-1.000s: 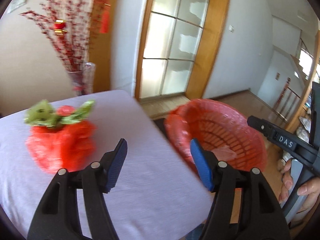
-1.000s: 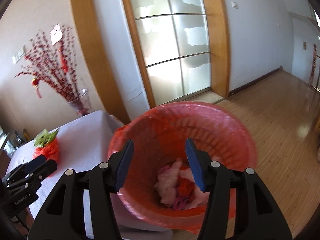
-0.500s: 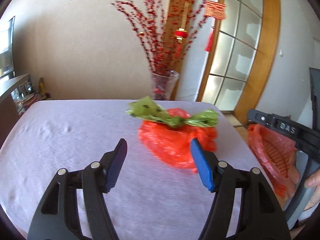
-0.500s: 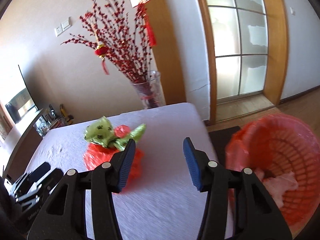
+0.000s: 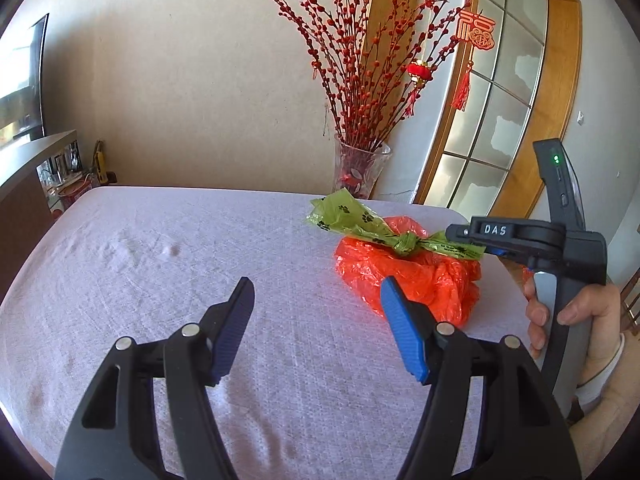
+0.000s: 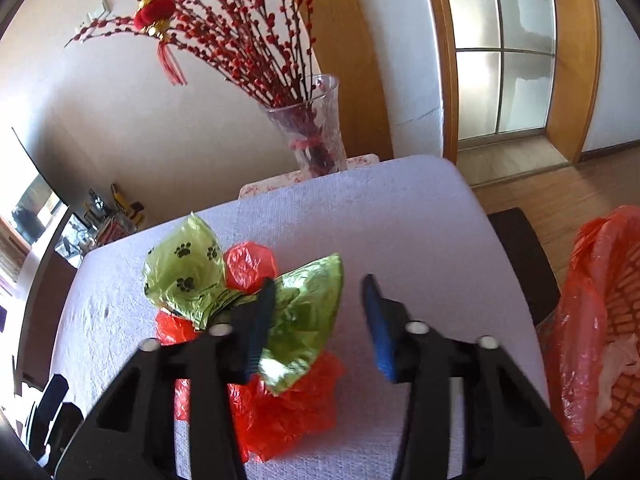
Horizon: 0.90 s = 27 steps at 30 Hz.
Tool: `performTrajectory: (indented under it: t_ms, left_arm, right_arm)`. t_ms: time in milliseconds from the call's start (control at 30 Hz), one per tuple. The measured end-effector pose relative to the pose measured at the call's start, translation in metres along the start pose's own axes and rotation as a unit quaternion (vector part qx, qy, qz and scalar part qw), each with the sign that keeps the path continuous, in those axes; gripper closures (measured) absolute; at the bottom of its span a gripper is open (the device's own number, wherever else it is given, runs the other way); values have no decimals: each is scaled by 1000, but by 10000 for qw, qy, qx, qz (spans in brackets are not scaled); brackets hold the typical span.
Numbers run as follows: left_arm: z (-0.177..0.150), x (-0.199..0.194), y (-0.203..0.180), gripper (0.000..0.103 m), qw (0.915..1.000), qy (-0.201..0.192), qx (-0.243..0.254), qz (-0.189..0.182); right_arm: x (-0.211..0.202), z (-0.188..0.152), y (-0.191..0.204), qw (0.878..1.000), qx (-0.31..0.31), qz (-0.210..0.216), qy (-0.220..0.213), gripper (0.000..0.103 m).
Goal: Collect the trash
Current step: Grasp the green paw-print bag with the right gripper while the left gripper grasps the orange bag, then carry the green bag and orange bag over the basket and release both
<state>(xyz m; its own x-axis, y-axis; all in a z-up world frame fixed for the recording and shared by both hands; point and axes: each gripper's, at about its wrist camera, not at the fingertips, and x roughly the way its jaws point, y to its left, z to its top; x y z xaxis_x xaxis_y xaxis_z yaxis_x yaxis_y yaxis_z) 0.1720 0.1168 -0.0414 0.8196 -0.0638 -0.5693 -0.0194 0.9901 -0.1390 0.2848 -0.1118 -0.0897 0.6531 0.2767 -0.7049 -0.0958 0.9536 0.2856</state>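
Note:
A crumpled red plastic bag [image 5: 416,276] tied with a green paw-print bag [image 5: 360,224] lies on the white-clothed table [image 5: 160,264]. My left gripper [image 5: 316,328] is open and empty, low over the table, with the bundle just beyond its right finger. My right gripper [image 6: 320,320] is open right above the bundle; the green bag [image 6: 296,316] lies between its fingers and the red bag [image 6: 288,412] below. The right gripper also shows in the left wrist view [image 5: 520,236], held by a hand. A red bin with a red liner [image 6: 592,344] stands right of the table.
A glass vase of red berry branches [image 6: 316,132] stands behind the table's far edge. A dark chair seat [image 6: 524,256] sits between table and bin. A TV cabinet [image 5: 28,184] is at the left. Glass-panel doors [image 6: 504,48] and wooden floor lie to the right.
Both grippers have swung left from the bin to the table. The right gripper has moved in over the bag bundle; the left view now faces the table with the bundle at its right.

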Motion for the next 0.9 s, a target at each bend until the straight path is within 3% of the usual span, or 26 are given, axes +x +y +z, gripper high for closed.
performTrajectory:
  t_ms: [33, 133, 467, 600, 667, 900]
  left_arm:
    - [-1, -1, -1, 38, 10000, 1, 18, -6]
    - [2, 2, -4, 38, 10000, 10, 47, -29]
    - [12, 12, -20, 38, 9995, 68, 271, -129]
    - [20, 21, -38, 37, 9982, 175, 486, -310]
    - [23, 26, -48, 31, 9975, 222, 554, -386]
    - [22, 61, -91, 28, 9912, 685, 914, -668]
  right_arm:
    - [-1, -2, 2, 9999, -92, -55, -30, 90]
    - [-14, -6, 9, 9993, -292, -70, -240, 99]
    - [-85, -2, 18, 9922, -369, 313, -1150, 101]
    - [-121, -1, 6, 9855, -333, 29, -1664, 101]
    - [-135, -3, -3, 9816, -315, -210, -1873, 101]
    - [-165, -18, -44, 9762, -40, -597, -2086, 101]
